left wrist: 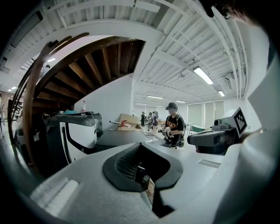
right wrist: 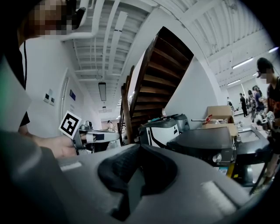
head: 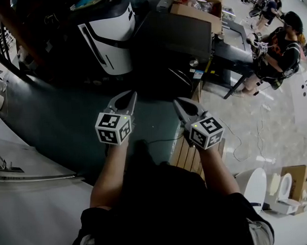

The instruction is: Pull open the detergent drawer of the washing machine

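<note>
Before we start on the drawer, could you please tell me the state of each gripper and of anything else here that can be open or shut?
left gripper: shut, nothing between its jaws, held in the air.
right gripper: shut, nothing held, in the air.
dark machine: untouched; its front is in shadow, so any drawer's state cannot be told.
cardboard box: open at the top, with items inside.

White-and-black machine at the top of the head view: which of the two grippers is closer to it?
Left. The left gripper sits just below the white-and-black machine, apart from it; the right gripper is below it and further right.
</note>
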The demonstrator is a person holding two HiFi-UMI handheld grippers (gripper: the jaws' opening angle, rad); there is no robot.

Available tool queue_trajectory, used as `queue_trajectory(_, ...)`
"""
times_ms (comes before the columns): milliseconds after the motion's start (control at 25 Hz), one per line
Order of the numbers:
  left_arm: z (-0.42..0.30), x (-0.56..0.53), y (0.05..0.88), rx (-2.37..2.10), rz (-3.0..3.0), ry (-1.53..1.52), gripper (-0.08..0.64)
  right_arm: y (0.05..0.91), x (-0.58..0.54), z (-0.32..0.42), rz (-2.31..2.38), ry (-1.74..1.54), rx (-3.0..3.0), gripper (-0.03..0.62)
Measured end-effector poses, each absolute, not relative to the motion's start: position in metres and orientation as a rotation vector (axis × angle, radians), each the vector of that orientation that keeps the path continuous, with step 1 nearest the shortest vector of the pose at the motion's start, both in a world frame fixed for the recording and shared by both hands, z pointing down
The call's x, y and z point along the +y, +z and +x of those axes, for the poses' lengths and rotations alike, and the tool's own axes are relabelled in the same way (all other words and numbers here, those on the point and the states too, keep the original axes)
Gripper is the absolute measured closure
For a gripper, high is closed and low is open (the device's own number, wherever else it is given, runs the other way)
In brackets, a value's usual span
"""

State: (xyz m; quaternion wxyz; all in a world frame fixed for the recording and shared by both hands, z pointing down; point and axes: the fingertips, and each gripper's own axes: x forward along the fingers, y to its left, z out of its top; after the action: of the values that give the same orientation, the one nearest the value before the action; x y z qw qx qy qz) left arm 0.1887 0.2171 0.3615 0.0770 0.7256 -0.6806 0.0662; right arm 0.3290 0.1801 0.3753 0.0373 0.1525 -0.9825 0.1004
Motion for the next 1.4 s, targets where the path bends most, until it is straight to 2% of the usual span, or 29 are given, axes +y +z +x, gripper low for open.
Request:
queue_trajectory(400, 0.154, 0.168, 0.369, -2.006, 2.176, 0.190, 0.549, 0.385, 0.133, 0.288, 0.438, 0.352, -2.978, 0.589)
queue_trajectory(1080, 0.006, 0.056, 0.404, -1.904, 2.133, 0.162, 0.549, 0.428, 0.035, 0.147, 0.421, 0.446, -2.840, 0.589)
queue_trajectory(1400, -0.053, 0.025, 0.395, -1.858, 2.188, 0.099, 0.549, 0.410, -0.009, 0.092, 0.516, 0.382, -2.808, 0.589)
